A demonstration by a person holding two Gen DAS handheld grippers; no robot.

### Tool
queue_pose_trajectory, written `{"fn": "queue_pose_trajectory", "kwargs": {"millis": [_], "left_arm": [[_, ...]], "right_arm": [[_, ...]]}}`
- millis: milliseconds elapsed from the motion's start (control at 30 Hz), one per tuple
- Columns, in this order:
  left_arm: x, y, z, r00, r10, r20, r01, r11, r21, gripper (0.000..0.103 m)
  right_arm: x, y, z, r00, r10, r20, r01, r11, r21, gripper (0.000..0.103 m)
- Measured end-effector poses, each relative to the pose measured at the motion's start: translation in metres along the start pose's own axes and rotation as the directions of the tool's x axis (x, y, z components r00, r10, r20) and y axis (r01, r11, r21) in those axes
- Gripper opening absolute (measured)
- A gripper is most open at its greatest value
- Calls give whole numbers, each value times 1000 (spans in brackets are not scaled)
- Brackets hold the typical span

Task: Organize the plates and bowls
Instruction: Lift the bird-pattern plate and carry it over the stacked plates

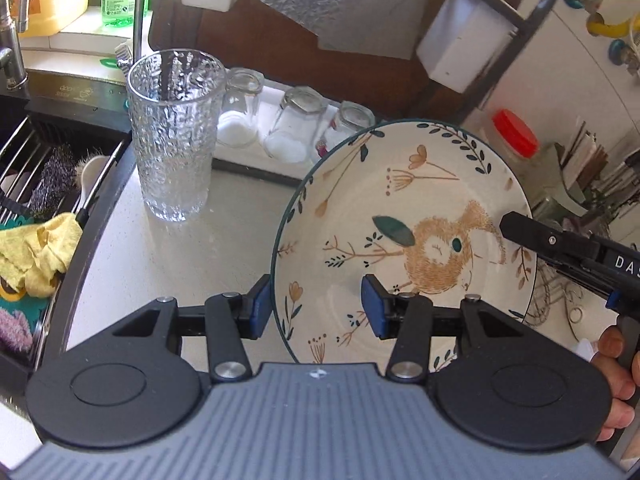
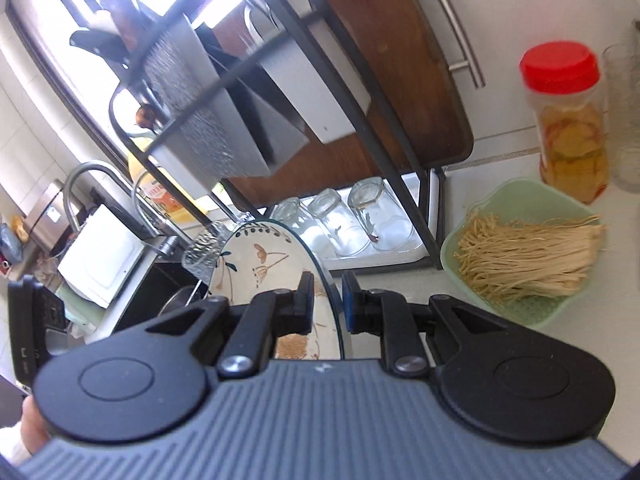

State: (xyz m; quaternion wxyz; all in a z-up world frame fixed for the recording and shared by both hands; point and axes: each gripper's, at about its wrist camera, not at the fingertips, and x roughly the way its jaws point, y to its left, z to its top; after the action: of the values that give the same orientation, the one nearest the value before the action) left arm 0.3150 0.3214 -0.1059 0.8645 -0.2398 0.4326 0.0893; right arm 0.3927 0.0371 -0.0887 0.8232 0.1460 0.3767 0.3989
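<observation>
Left gripper sits with its jaws partway apart, straddling the near rim of the plate, one blue pad outside the rim and one over the painted face. I honestly can't tell if the pads are actually pressing or just bracketing it. The plate is tilted up on edge above the surface, floral side toward this camera, just beside a tall textured glass near the sink edge. The right gripper comes in from the right onto the plate's far rim.

From the right wrist view, the right gripper is pinched tight on the plate rim, pads on both sides of the thin edge. Ahead stands a black rack with upturned jars under it; a green basket of noodles and a red-lidded jar sit toward the surface's back right corner.

What worries me: it's a narrow grip on a glazed rim, so the plate could pivot or slip, and a swing could clip that tall glass or the rack frame. Cramped, sunlit kitchen, not much room for error.
</observation>
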Motion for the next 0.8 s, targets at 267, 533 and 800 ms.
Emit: {"fn": "queue_pose_trajectory", "kwargs": {"millis": [267,533,800], "left_arm": [[-9,-24,-26,995,-43,-87,42,999,-9,53],[-6,-36,-40,990,-80,-118,81,997,5,53],[9,-33,-67,983,-77,-168,74,997,-21,52]], "right_arm": [[-45,-4,-11,999,-23,-33,24,999,46,18],[-72,-13,-30,995,-71,-65,75,995,63,18],[-73,-31,-62,985,-115,-131,126,989,78,18]]}}
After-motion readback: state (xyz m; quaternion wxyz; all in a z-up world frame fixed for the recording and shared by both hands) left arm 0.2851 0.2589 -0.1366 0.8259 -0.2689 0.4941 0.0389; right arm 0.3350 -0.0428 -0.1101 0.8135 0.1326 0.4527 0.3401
